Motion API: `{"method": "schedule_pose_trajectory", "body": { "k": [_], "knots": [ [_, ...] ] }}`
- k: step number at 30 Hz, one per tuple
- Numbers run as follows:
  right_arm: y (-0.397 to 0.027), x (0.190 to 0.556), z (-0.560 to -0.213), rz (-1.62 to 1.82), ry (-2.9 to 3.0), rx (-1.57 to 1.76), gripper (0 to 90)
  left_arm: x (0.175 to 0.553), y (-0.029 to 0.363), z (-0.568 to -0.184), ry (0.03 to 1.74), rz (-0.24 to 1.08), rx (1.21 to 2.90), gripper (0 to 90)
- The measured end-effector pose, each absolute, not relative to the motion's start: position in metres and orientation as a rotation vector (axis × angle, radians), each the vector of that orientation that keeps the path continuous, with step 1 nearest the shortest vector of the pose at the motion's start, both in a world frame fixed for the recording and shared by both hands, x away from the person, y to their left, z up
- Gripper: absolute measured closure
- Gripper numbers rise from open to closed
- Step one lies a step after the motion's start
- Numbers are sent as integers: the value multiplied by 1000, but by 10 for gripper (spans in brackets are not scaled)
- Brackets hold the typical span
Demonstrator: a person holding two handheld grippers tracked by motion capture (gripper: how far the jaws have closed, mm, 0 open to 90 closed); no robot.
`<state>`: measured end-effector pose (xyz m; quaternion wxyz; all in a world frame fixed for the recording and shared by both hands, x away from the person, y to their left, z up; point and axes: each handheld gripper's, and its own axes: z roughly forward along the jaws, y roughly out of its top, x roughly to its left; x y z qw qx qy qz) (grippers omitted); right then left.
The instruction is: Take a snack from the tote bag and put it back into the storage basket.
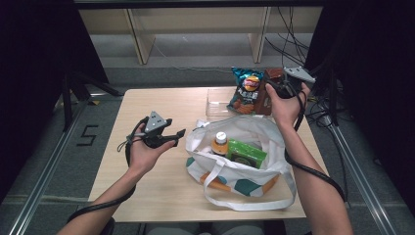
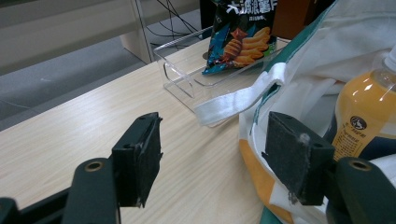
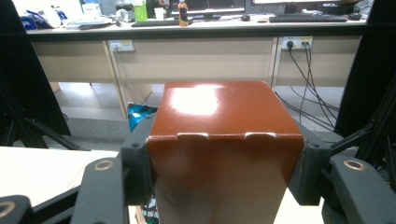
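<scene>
2 grippers do different jobs here. Your right gripper [image 3: 219, 182] is pinching a glossy brown box [image 3: 224, 140] by its sides, jaws pressed against both walls just under the folded top flap; you hold it lifted near the table's [image 1: 151, 103] far right corner, above the clear tray [image 1: 218, 103] and beside the chip bag [image 1: 247, 90], probably so it clears them on its way to or from the tote bag [image 1: 254, 169]. Your right wrist is bent back, forearm reaching forward along the right edge. Your left gripper [image 2: 219, 161] is spread and empty, palm up, hovering near the left edge with jaws aimed at the tote, where an orange drink bottle [image 1: 220, 143] and a green packet [image 1: 246, 152] already lie.
</scene>
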<state>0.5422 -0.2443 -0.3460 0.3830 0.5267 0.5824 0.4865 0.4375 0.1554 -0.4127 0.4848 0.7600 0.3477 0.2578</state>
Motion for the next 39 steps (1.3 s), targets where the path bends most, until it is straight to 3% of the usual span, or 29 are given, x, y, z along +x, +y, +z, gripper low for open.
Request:
{"method": "schedule_pose_trajectory", "body": {
  "k": [39],
  "knots": [
    [-246, 555, -378, 1174, 1529, 1425, 393, 438, 155, -414, 842, 622, 1854, 353]
  ]
}}
